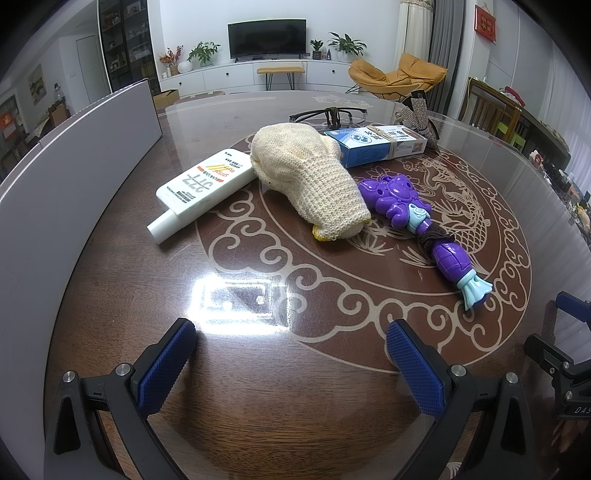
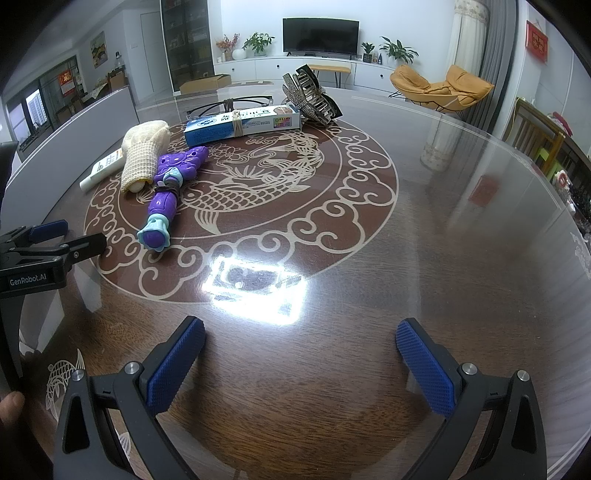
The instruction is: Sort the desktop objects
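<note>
Hovering over the desk (image 1: 258, 387), left gripper (image 1: 291, 363) spread and empty, right gripper (image 2: 301, 363) likewise spread, white tube (image 1: 201, 192), knitted glove (image 1: 306, 181), purple toy (image 1: 413, 218) and blue box (image 1: 373, 144) clustered far centre.

Mitt (image 1: 306, 181) between bottle (image 1: 201, 190) and toy (image 1: 417, 221).

Looked low across the glossy brown patterned table (image 1: 258, 398) from each wrist, toward the far black television (image 2: 320, 35). Left view sat nearer the purple plastic toy (image 1: 413, 218); right view further right; both shared it.
</note>
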Available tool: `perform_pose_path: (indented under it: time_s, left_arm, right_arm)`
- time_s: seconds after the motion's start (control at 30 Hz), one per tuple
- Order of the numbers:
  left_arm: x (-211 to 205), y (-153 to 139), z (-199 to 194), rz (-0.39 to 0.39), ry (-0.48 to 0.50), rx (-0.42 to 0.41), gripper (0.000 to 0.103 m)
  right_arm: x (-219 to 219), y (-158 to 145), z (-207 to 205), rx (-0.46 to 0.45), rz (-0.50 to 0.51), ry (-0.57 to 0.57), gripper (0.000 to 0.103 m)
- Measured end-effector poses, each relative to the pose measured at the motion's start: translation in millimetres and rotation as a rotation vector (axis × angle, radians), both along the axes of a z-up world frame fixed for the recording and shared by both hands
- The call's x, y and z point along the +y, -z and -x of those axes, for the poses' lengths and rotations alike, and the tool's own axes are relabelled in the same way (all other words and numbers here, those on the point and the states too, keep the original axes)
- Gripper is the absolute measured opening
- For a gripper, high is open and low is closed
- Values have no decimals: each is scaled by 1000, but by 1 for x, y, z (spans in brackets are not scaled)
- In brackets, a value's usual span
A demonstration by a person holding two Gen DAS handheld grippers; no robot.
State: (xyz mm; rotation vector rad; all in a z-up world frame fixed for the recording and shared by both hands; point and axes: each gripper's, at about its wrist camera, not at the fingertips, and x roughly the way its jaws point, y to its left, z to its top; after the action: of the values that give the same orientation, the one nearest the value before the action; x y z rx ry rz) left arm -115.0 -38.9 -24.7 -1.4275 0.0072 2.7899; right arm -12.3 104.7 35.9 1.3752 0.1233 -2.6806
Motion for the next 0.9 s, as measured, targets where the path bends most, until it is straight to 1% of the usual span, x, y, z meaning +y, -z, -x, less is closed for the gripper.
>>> perform_pose_path:
  time_s: [0.9]
  left_arm:
    - [-1, 0, 1, 0, 0, 0, 103]
  right_arm:
    - [0, 0, 0, 0, 0, 0, 103]
